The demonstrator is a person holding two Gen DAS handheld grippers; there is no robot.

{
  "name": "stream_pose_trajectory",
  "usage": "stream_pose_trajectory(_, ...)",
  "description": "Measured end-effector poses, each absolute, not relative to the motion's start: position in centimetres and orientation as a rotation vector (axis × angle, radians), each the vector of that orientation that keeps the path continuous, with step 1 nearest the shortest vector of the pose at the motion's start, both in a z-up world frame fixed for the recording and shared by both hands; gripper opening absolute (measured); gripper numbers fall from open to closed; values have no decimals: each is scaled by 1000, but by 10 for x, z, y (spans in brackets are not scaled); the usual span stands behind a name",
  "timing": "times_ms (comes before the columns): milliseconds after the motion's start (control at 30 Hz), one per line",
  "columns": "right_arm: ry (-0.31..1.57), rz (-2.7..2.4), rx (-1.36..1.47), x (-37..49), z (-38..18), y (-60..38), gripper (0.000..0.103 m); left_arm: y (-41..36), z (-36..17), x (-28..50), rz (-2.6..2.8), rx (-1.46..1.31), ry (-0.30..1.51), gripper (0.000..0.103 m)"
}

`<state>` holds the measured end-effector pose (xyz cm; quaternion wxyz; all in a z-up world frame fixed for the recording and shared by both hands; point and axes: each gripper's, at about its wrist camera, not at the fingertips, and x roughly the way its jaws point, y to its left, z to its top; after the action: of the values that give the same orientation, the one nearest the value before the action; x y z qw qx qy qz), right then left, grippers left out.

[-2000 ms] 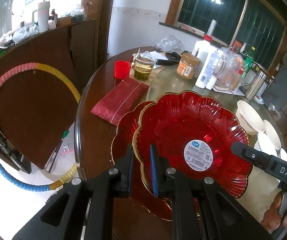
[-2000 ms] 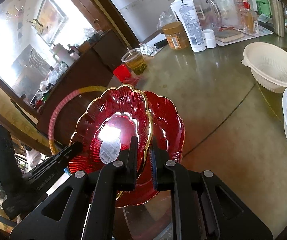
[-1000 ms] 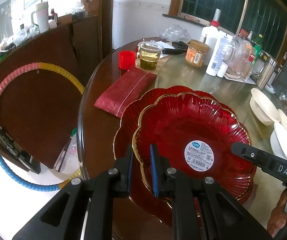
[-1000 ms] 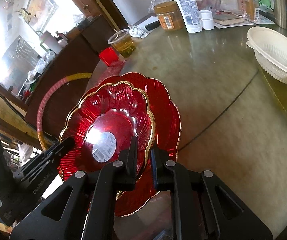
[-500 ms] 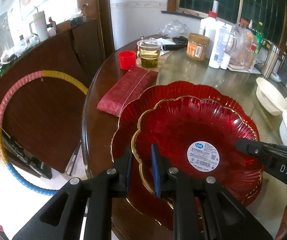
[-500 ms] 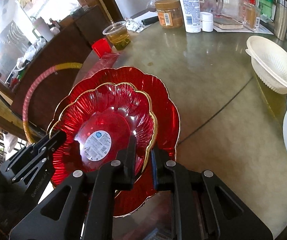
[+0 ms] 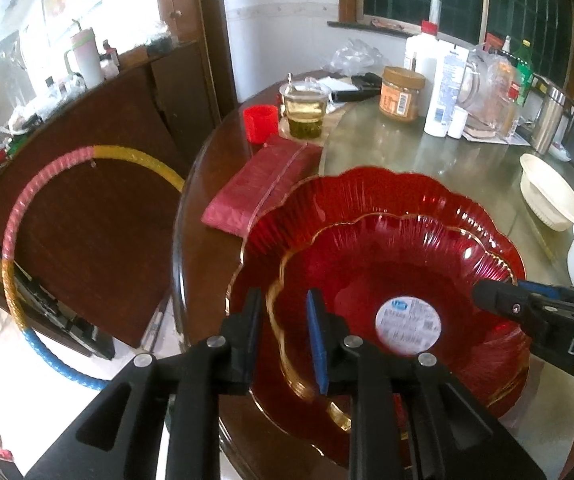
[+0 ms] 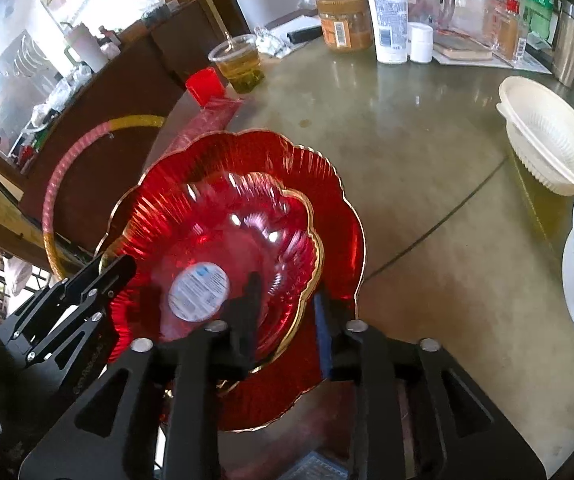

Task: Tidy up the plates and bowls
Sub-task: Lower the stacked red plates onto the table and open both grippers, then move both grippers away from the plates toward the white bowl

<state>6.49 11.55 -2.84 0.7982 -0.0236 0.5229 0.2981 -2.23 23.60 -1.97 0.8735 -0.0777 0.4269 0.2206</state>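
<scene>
Your left gripper and right gripper both sit narrowly parted, straddling opposite rims of the small red plate. That plate rests nested on the large red plate, white bowls well right of it.

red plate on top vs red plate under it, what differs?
Size: the top red plate is smaller; the bottom red plate shows as a ring around it.
Label: the top red plate has a round white sticker in its centre; the bottom red plate shows none on its visible part.
Contact: both grippers, left and right, straddle the top red plate's rim with open jaws; the bottom red plate lies on the table.
Shared: translucent red, ribbed, scalloped gold rim.
</scene>
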Motion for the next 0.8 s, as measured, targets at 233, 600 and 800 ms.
stream_pose_trajectory(233, 1055, 641, -34, 59, -5, 109, 45, 236, 2, -31, 492, -163, 800, 69)
stream_pose_trajectory(600, 929, 704, 127, 44, 42, 71, 58, 213, 33, -35, 450, -132, 697, 80)
stream_pose_trajectory(800, 918, 719, 176, 34, 49, 53, 58, 195, 39, -34, 420, -114, 688, 80)
